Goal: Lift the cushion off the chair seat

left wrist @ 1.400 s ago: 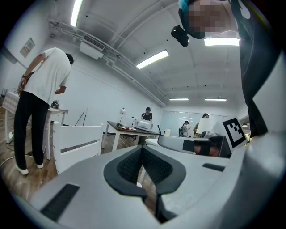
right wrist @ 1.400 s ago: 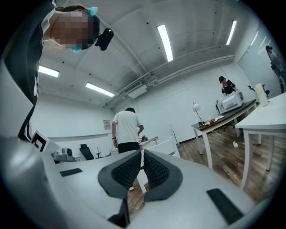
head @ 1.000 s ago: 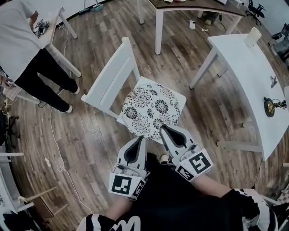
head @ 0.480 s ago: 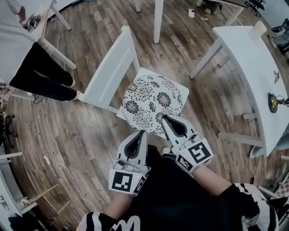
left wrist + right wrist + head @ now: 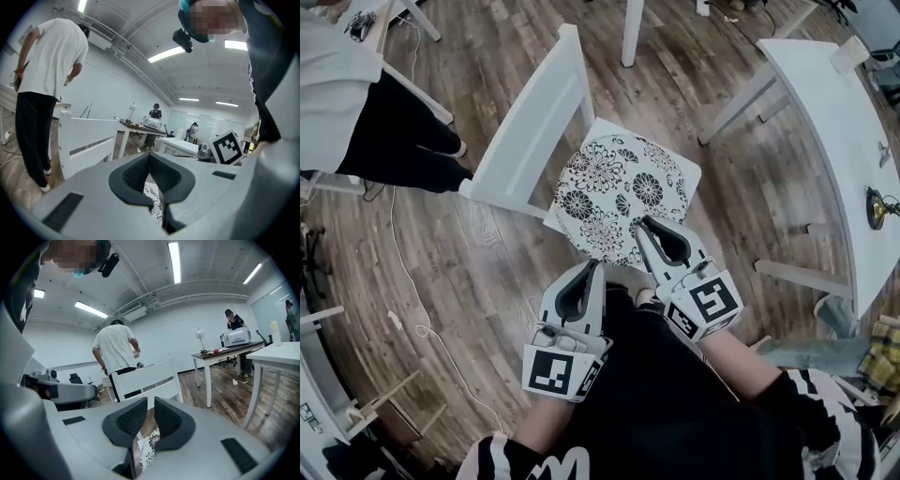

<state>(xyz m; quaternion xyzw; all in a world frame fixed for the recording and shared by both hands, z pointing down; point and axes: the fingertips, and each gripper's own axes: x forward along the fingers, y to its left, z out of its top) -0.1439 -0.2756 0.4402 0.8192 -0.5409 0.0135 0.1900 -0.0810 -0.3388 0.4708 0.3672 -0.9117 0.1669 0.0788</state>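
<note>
One floral cushion [image 5: 614, 192] lies on one white chair [image 5: 534, 122]. Two grippers sit near its edge: left gripper [image 5: 592, 265] and right gripper [image 5: 639, 225], fingers together and empty.

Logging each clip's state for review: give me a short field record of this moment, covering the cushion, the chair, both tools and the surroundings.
cushion: round, floral, lying flat on the seat, not lifted
chair: white, backrest at the left in the head view
left tool: jaws together, empty, tip just short of the cushion's near edge
right tool: jaws together, empty, tip over the cushion's near edge
surroundings: wood floor; white table at the right; person standing at the upper left
</note>
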